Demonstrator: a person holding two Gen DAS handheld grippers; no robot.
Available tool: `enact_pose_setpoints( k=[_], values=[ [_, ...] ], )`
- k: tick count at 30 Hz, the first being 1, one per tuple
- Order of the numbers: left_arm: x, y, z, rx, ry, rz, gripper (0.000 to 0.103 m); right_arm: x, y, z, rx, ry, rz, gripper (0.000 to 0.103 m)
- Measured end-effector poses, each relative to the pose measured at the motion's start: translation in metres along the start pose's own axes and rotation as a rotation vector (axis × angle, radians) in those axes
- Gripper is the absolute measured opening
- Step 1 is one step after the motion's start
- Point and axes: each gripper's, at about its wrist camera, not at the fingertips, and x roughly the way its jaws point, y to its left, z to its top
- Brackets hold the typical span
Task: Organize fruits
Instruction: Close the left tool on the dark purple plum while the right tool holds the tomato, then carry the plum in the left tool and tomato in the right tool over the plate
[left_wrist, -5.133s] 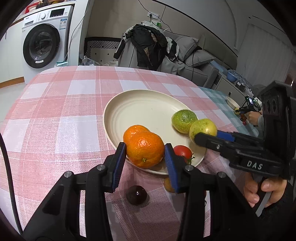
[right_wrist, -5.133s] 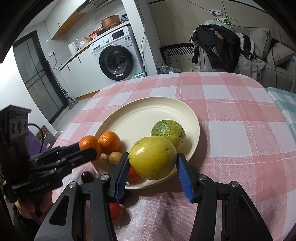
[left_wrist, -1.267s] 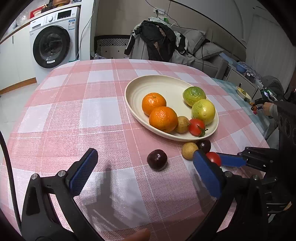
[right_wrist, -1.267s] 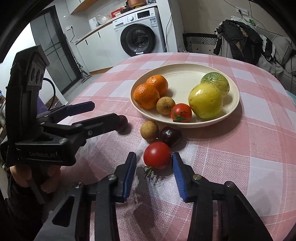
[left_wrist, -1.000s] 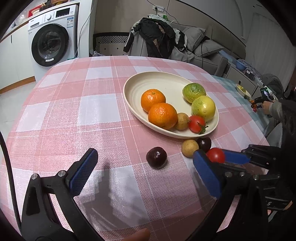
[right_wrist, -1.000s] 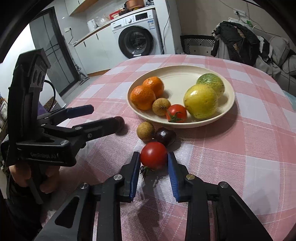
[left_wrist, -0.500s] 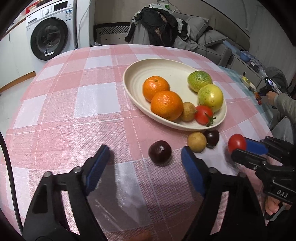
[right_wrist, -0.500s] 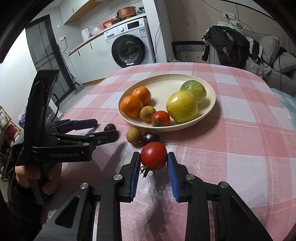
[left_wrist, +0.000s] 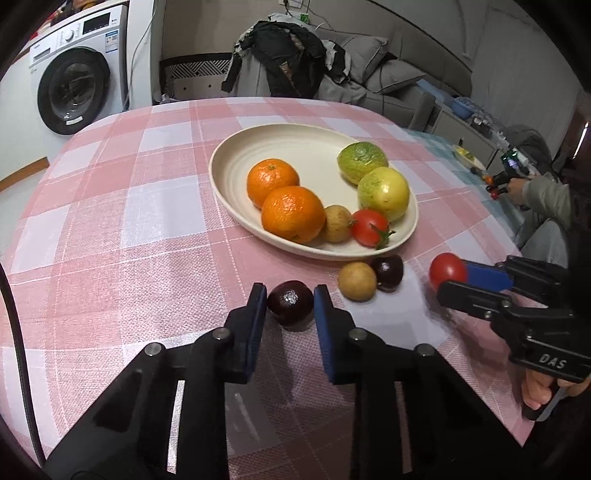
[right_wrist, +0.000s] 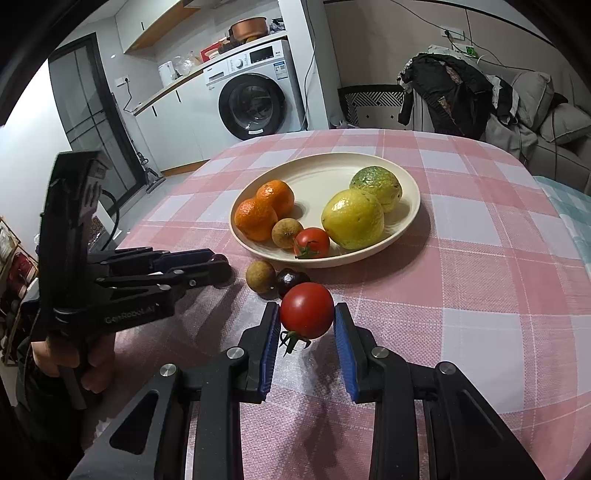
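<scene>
Left gripper (left_wrist: 290, 301): blue-padded jaws have just been closing and now press both sides of the small dark purple round fruit (left_wrist: 290, 303), low centre of the left wrist view, on the pink-and-white checked tablecloth (left_wrist: 110, 236); half a second ago the pads stood wide and clear of it. Fruit is near-spherical, no clear long axis; a glossy highlight faces up. Right gripper (right_wrist: 306, 325): narrow, clamped on the round red tomato (right_wrist: 306, 311), centre of the right wrist view, raised off the cloth; its green calyx (right_wrist: 293, 340) points down toward the camera, so the stem axis runs roughly vertical. A second ago this tomato sat lower, closer to the cloth. The cream oval ceramic plate (left_wrist: 236, 147), long axis running upper left to lower right in the left wrist view, carries two oranges (left_wrist: 291, 212), a green citrus (left_wrist: 362, 160), a yellow-green citrus (left_wrist: 384, 192), a small tan round fruit (left_wrist: 337, 223) and a second red tomato (left_wrist: 370, 227); contents unchanged. Off the plate, just below its rim, another tan round fruit (left_wrist: 356, 281) touches a second dark purple fruit (left_wrist: 388, 270).
</scene>
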Motion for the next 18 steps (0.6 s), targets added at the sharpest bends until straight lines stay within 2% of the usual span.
enact_pose_setpoints(
  k=[5,18],
  values=[
    [-0.001,-0.001,0.0,0.003,0.002,0.002,0.023,0.0,-0.003,-0.002,0.009,0.005,-0.003,0.03],
    [-0.015,0.009,-0.001,-0.036,-0.076,-0.013,0.023,-0.004,-0.003,0.001,0.009,-0.015,-0.009,0.03]
  ],
)
